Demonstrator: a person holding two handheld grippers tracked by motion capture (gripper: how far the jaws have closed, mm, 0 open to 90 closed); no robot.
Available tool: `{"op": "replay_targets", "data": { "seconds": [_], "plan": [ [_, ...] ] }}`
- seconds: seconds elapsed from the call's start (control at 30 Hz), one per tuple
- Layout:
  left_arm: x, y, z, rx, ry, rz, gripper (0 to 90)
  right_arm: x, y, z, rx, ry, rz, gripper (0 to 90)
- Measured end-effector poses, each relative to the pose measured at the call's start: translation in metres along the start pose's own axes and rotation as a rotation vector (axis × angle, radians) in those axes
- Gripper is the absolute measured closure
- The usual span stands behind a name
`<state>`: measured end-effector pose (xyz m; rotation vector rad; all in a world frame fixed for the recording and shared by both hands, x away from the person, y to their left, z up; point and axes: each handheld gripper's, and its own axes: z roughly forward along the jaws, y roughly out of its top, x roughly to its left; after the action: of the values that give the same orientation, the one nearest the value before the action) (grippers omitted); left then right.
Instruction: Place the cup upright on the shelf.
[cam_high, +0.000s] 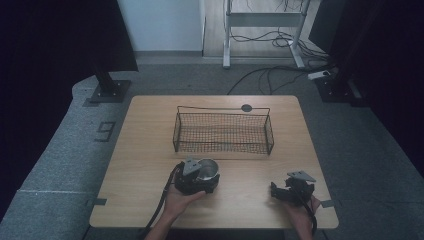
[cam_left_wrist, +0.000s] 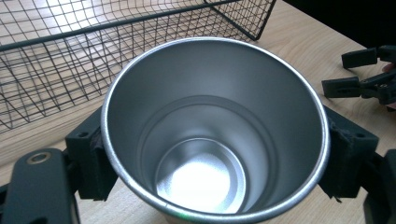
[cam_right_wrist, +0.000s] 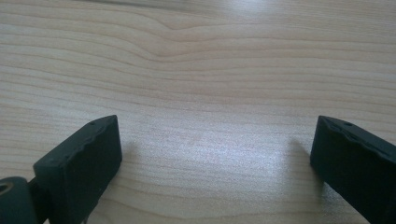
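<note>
The steel cup (cam_left_wrist: 215, 130) sits pinched between the left gripper (cam_high: 196, 176)'s pads, just short of the wire basket (cam_high: 223, 131) ahead. Looks like the carry step; next, lift it over the near rim. The right gripper (cam_right_wrist: 215, 154) rests spread, empty.

Shiny metal, matt everything else

Steel cup (cam_left_wrist: 212, 126) brushed and glossy; basket (cam_left_wrist: 70, 60) thin dark wire mesh; table (cam_right_wrist: 210, 70) smooth pale woodgrain.
</note>
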<state>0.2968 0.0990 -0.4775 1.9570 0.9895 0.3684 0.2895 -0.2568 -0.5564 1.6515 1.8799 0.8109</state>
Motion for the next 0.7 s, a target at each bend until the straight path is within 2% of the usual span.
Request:
{"op": "replay_targets", "data": {
  "seconds": [0.7],
  "plan": [
    [0.011, 0.014, -0.011, -0.026, -0.005, -0.018, 16.8, 0.000, 0.000, 0.000, 0.000, -0.001, 0.001, 2.2]
  ]
}}
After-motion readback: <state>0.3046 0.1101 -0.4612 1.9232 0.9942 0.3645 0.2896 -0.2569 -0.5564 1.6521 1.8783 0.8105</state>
